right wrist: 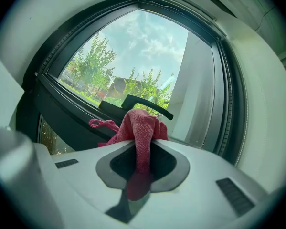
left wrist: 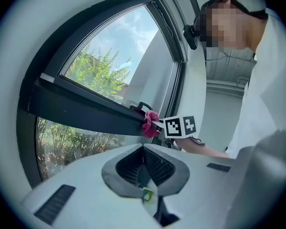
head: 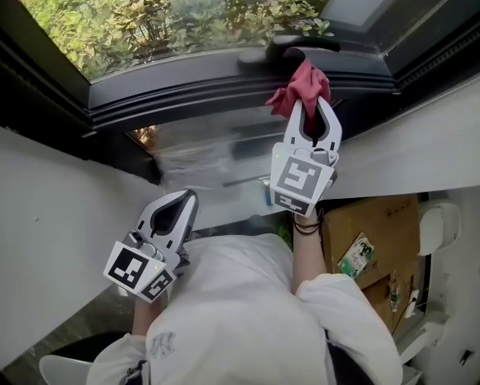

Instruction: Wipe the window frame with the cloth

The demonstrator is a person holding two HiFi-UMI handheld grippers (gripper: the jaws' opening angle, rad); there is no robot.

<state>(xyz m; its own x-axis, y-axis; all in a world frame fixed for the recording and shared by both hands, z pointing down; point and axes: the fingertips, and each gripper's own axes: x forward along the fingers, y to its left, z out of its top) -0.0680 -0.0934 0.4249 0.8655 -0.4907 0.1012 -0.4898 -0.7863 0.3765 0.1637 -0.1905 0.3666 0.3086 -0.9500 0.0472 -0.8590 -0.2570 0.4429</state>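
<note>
Wiping step in hand: right hand-held gripper (head: pixel 314 111) clamping crumpled pink-red cloth (head: pixel 301 87) at dark metal window frame (head: pixel 183 93), beside black handle (head: pixel 304 45). Left hand-held gripper (head: pixel 187 200) hanging low, jaws together, holding nothing. Next move calling for sweeping along frame, contact steady.

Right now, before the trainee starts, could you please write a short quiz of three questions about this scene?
1. True or false: the left gripper, not the right gripper, holds the red cloth.
2. Which gripper is up at the dark window frame? A. left B. right C. both
3. Fill the gap: the left gripper's jaws are ____, with nothing between them.

Key
1. False: the cloth is clamped in the right gripper.
2. B: the left gripper is low, near the person's body.
3. shut
</note>
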